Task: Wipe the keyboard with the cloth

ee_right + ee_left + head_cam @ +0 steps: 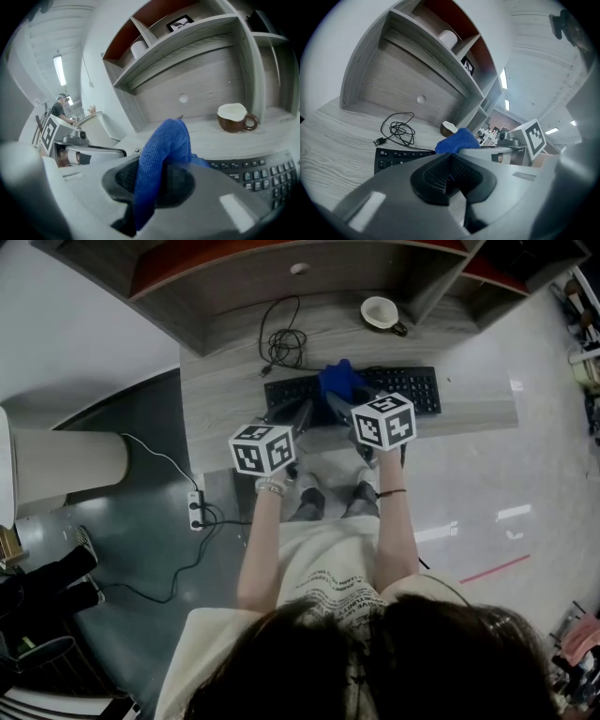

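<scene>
Two grippers sit above the keyboard. The right gripper pinches the blue cloth over the keys; the left gripper is closed and empty. It would be best to press the cloth flat and sweep along the rows.

Blue cloth; black keyboard

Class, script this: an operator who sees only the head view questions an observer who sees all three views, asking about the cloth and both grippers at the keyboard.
Operator: Is the blue cloth actually clamped?
Observer: Yes. The right gripper view shows it pinched between the jaws of the right gripper.
Operator: And the left gripper?
Observer: Its own view shows its jaws together, and the cloth sits beyond them.
</scene>
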### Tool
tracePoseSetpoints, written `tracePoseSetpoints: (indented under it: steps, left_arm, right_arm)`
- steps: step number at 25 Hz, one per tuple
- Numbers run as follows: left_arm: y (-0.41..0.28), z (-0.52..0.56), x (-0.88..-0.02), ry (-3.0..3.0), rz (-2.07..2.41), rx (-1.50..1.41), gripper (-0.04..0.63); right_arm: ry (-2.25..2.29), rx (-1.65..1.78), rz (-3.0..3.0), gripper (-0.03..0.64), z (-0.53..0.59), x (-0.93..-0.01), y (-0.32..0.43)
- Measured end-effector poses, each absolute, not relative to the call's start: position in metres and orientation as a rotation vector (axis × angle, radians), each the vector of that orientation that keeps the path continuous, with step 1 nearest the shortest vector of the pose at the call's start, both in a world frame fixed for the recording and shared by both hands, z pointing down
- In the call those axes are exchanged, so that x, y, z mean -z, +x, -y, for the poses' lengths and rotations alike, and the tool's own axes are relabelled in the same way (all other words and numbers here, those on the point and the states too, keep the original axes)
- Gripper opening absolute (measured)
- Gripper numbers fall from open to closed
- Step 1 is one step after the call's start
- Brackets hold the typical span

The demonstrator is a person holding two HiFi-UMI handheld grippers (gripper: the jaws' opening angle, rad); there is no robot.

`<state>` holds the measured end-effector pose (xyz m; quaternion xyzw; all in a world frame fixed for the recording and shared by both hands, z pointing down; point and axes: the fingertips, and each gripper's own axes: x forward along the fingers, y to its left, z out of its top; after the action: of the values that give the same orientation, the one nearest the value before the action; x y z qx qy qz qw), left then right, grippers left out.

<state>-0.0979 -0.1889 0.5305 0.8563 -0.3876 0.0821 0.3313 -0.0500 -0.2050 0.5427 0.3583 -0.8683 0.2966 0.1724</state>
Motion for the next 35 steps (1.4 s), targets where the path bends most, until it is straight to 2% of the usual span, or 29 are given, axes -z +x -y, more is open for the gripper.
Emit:
tracePoseSetpoints:
  steps: [35]
  left_arm:
    - [-0.169,0.185,-0.538,2.212,1.062,-0.215,0.003]
  right_arm:
    - [0.962,-0.824,2.493,0.058,0.206,-0.544,-0.122]
